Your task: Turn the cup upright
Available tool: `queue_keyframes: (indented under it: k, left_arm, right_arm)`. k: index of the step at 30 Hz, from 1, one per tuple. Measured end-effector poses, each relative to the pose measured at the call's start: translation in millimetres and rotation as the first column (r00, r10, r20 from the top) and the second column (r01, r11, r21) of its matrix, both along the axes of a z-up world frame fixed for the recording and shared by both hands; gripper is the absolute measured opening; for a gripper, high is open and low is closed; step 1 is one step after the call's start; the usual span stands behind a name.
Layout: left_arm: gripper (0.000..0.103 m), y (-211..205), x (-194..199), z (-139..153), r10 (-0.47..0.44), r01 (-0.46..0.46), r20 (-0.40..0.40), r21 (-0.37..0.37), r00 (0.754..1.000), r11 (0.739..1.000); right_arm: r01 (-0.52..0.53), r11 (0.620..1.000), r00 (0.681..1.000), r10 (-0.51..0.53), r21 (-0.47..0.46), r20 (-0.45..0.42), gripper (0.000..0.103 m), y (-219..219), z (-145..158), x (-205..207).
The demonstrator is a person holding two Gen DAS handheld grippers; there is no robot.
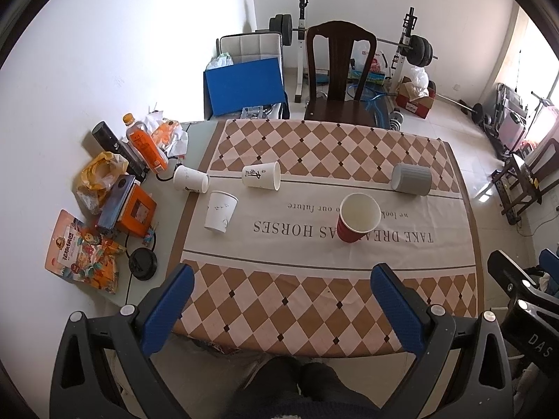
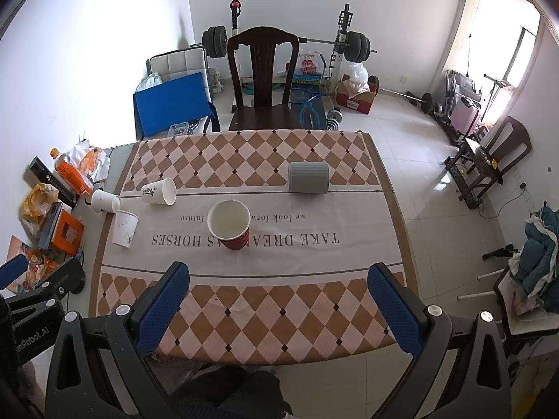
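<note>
A red paper cup (image 1: 358, 218) (image 2: 230, 224) stands upright, mouth up, in the middle of the checked tablecloth (image 1: 314, 300) (image 2: 279, 300). A white paper cup with black lettering (image 1: 262, 175) (image 2: 159, 191) lies on its side. A second white cup (image 1: 190, 179) (image 2: 104, 201) lies on its side at the cloth's left edge. A third white cup (image 1: 220, 211) (image 2: 124, 232) stands mouth down. A grey ribbed cup (image 1: 411, 178) (image 2: 309, 177) lies on its side at the far right. My left gripper (image 1: 283, 279) and right gripper (image 2: 279, 277) are both open and empty, above the table's near edge.
Clutter lies along the table's left side: an orange bottle (image 1: 145, 145), snack bags (image 1: 82, 249), an orange box (image 1: 134, 211) and a black lid (image 1: 142, 263). A dark wooden chair (image 1: 340, 76) stands at the far side. Weights and boxes lie on the floor behind.
</note>
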State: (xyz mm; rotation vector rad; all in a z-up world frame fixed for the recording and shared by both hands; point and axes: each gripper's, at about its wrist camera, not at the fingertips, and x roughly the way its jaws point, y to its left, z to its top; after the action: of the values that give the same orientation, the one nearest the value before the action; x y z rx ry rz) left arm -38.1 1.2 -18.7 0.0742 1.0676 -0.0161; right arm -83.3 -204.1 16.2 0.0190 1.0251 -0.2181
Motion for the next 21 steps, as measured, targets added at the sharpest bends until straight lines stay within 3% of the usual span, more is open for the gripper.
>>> queue_keyframes:
  k: [21]
  left_arm:
    - [0.103, -3.9, 0.6, 0.5, -0.001, 0.001, -0.004, 0.003, 1.0, 1.0]
  right_arm:
    - [-0.002, 1.0, 1.0, 0.002, -0.001, -0.005, 0.103, 2.0, 0.4, 3.8]
